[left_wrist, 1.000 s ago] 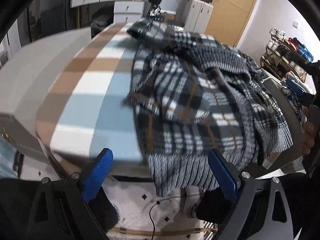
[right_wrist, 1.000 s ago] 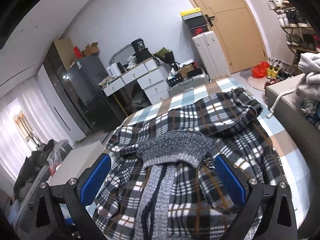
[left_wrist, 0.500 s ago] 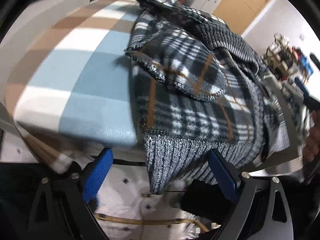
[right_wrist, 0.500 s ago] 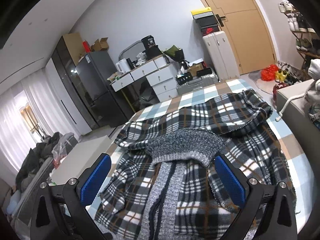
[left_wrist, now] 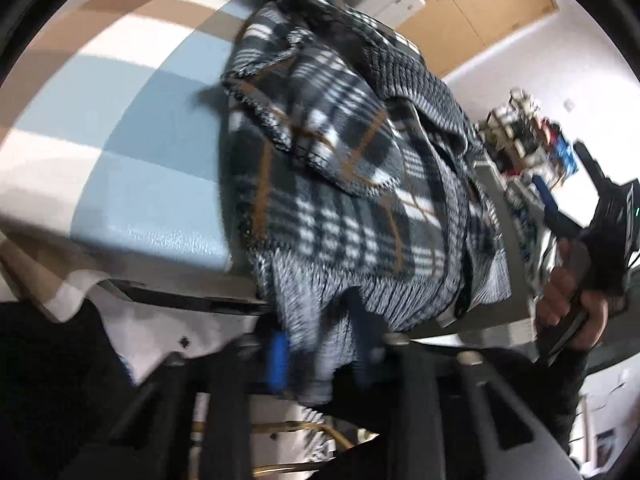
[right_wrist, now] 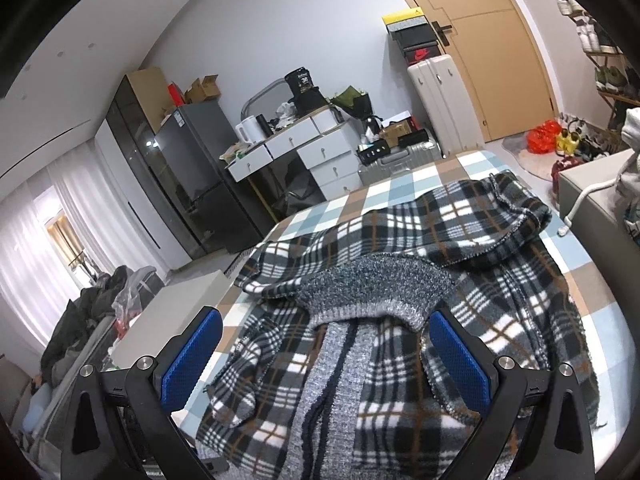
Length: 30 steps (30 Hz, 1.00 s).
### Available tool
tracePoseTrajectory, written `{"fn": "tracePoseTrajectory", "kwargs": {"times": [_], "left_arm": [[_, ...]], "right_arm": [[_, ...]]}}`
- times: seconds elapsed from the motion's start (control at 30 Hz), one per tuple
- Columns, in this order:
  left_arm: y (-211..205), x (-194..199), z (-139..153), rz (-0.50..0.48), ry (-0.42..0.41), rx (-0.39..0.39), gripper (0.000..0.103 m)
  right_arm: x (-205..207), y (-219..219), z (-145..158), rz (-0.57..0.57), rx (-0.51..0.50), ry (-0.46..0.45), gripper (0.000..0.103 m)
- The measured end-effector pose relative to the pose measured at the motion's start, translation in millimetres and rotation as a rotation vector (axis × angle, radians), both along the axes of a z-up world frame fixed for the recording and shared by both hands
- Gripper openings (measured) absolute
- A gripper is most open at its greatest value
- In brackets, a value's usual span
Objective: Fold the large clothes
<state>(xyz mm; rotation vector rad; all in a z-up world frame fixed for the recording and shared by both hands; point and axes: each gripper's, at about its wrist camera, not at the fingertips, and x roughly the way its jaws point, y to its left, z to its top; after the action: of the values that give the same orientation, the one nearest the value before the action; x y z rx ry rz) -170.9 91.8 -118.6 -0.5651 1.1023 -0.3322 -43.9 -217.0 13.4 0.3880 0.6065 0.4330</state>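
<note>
Spread across the blue, tan and white checked bed cover (right_wrist: 472,168): a large black, white and tan plaid fleece jacket with grey ribbed knit trim (right_wrist: 400,248), crumpled, running lengthwise away from the near edge toward the far end of the bed. Grey ribbed hem (left_wrist: 360,292) drooping over the near edge, straight down into the left gripper (left_wrist: 320,354).

Left gripper's jaws closing at this moment, blue pads nearly together with the hem's knit bunched between them; picture blurred, but cloth plainly fills the narrow gap, so read as a pinch on the hem's left portion.

Right gripper (right_wrist: 326,350) held above the jacket's near part, fingers wide apart, nothing between them but air; grey knit collar (right_wrist: 376,288) and grey front band (right_wrist: 336,376) just beyond and below the pads. Hand (left_wrist: 568,296) on that tool's handle visible at the right of the left wrist view, near the hem's other end.

Judgement: hem lies crosswise, along the bed edge; left side already taken, so matching right corner falls to the right gripper, down and toward the bed's edge rather than forward at the collar.
</note>
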Motion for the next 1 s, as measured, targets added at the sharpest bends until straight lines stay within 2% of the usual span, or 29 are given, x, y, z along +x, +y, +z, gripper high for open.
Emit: {"fn": "tracePoseTrajectory", "kwargs": {"times": [0.2, 0.43, 0.57, 0.83, 0.87, 0.93, 0.97, 1.0], "left_arm": [[2.6, 0.2, 5.6, -0.013, 0.005, -0.041, 0.003], [-0.2, 2.6, 28.3, -0.068, -0.052, -0.063, 0.002], [6.6, 8.0, 34.7, -0.087, -0.061, -0.124, 0.002], [4.1, 19.0, 20.6, -0.078, 0.014, -0.171, 0.004], [3.7, 20.0, 19.7, -0.077, 0.021, -0.179, 0.006], [4.6, 20.7, 18.6, -0.077, 0.040, -0.182, 0.021], [4.6, 21.2, 17.5, -0.074, 0.053, -0.188, 0.034], [4.5, 21.7, 16.4, -0.067, 0.058, -0.206, 0.042]], "right_arm": [[1.9, 1.8, -2.5, 0.010, 0.004, 0.015, 0.103], [2.9, 4.3, -3.1, 0.015, -0.003, 0.023, 0.103], [5.0, 4.6, -4.9, 0.011, -0.011, 0.037, 0.103], [7.2, 0.5, -7.5, 0.001, -0.002, 0.052, 0.103], [7.0, 0.6, -7.2, 0.001, -0.004, 0.052, 0.103], [7.1, 0.3, -7.3, 0.000, -0.003, 0.056, 0.103], [7.1, 0.3, -7.1, 0.002, 0.000, 0.057, 0.103], [7.5, 0.5, -7.1, 0.002, 0.002, 0.057, 0.103]]}}
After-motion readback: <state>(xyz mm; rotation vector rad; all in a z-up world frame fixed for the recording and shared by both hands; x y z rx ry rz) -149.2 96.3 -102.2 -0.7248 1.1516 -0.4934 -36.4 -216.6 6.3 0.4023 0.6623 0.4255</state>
